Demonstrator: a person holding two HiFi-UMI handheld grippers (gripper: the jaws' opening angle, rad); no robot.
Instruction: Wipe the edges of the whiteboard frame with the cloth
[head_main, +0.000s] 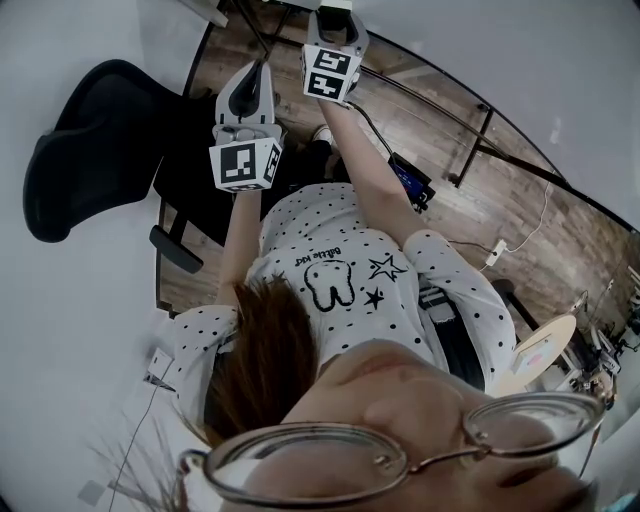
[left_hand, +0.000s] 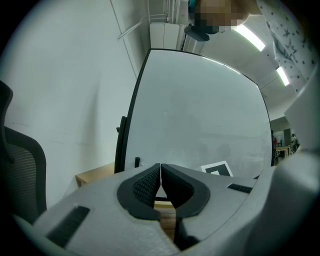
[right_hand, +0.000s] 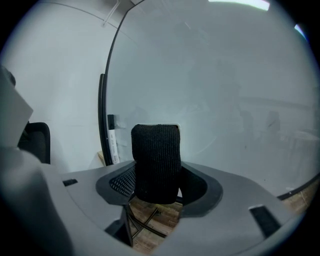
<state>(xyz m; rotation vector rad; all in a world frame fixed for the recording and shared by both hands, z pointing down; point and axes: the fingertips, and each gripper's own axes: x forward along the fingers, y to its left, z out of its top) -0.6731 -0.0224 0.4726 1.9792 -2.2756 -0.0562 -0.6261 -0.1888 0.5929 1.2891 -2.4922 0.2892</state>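
Observation:
The whiteboard (left_hand: 200, 110) fills the left gripper view, with its black frame (left_hand: 131, 115) running up its left edge. In the right gripper view the board (right_hand: 215, 90) is close ahead, its frame (right_hand: 103, 110) at the left. My right gripper (right_hand: 156, 167) is shut on a folded black cloth (right_hand: 155, 160) that sticks up between the jaws, just short of the board. My left gripper (left_hand: 160, 169) is shut with nothing in it. In the head view both are held out ahead, the left gripper (head_main: 246, 100) lower and the right gripper (head_main: 336, 25) farther out.
A black office chair (head_main: 95, 140) stands at the left against the white wall (left_hand: 65, 90). A marker (right_hand: 113, 145) stands by the frame's lower left. Dark stand bars (head_main: 470, 150) and a cable (head_main: 520, 235) cross the wooden floor (head_main: 520, 200).

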